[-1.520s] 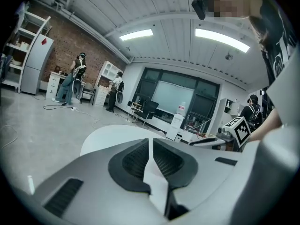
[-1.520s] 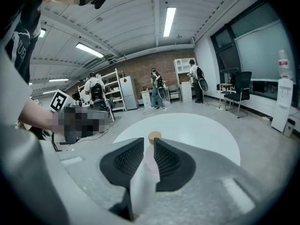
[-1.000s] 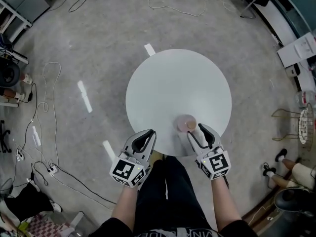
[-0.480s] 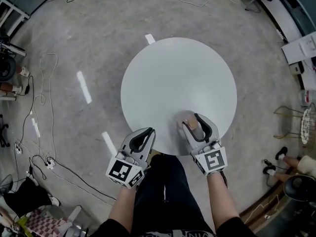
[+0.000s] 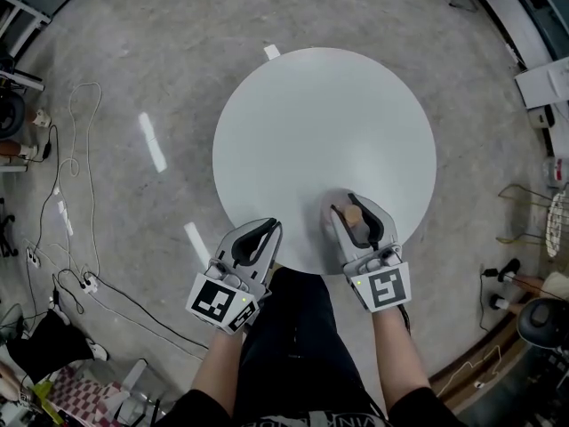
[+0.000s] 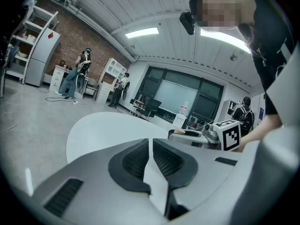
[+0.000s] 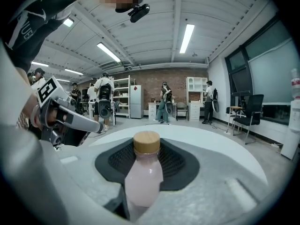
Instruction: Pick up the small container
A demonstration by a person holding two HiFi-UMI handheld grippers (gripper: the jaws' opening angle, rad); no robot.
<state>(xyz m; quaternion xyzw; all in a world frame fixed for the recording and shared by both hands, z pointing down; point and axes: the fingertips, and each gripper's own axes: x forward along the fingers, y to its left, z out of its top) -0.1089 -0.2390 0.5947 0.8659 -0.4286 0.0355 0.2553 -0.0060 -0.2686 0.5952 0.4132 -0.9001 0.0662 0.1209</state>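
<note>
now my right tool [image 5: 353, 205], a second ago just short of the small pink bottle [image 7: 143, 177], straddles it at the worktop's [image 5: 320, 123] near right edge. its jaws have just been closing and pinch the bottle, so i judge it ready to lift. my left tool [image 6: 151, 142] is pressed together, empty.

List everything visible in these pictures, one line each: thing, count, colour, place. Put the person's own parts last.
round table: one, white, middle of the floor
small bottle: one, pink with tan cap, near the table's front edge, between the right gripper's jaws
cables: several, dark, on the grey floor left of the table
office chair: one, black, by the windows
fridge: one, white, against the brick wall
other people: several, by the far wall
left gripper: one, grey, jaws shut, empty, at the table's front edge
right gripper: one, grey, jaws just closed onto the bottle
trousers: one pair, black, below the grippers
</note>
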